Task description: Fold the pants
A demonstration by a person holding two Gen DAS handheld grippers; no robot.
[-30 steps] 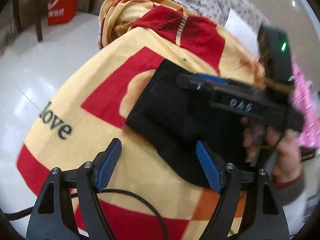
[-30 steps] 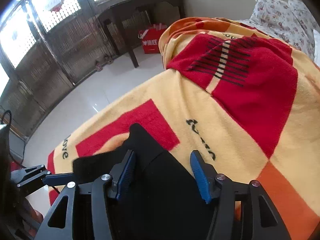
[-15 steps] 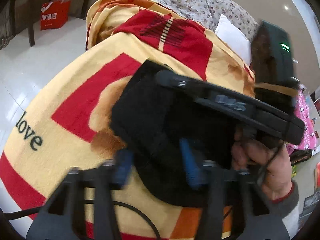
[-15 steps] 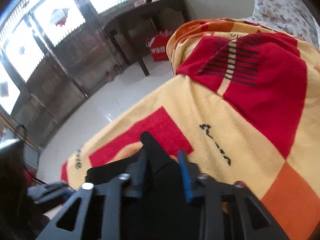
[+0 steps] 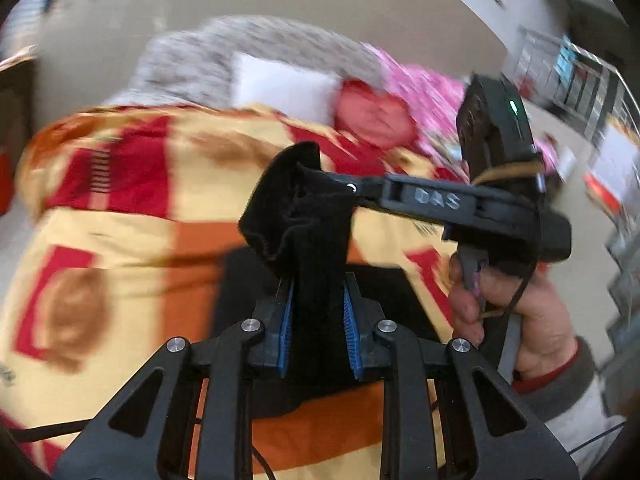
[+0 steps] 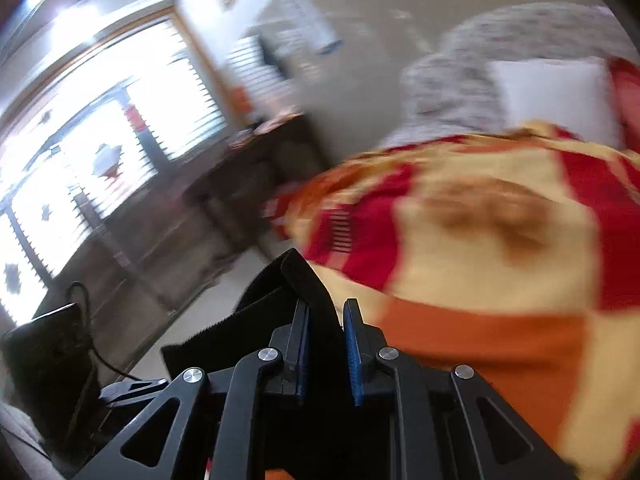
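The black pants [image 5: 308,216] are lifted off the bed in a bunched fold. My left gripper [image 5: 318,292] is shut on the fabric between its blue pads. In the left wrist view the right gripper [image 5: 352,188] comes in from the right and grips the upper part of the same fold. In the right wrist view my right gripper [image 6: 326,320] is shut on a black edge of the pants [image 6: 304,276]. More black fabric [image 5: 240,300] lies on the blanket below.
A yellow, red and orange blanket [image 5: 120,216] covers the bed. A white pillow [image 5: 280,88], a grey floral cover [image 5: 240,48] and pink bedding [image 5: 424,88] lie at the far end. A dark table [image 6: 248,176] and bright windows [image 6: 100,128] stand left of the bed.
Both grippers have closed on the pants and lifted them off the blanket. The views have swung up toward the head of the bed, with motion blur.
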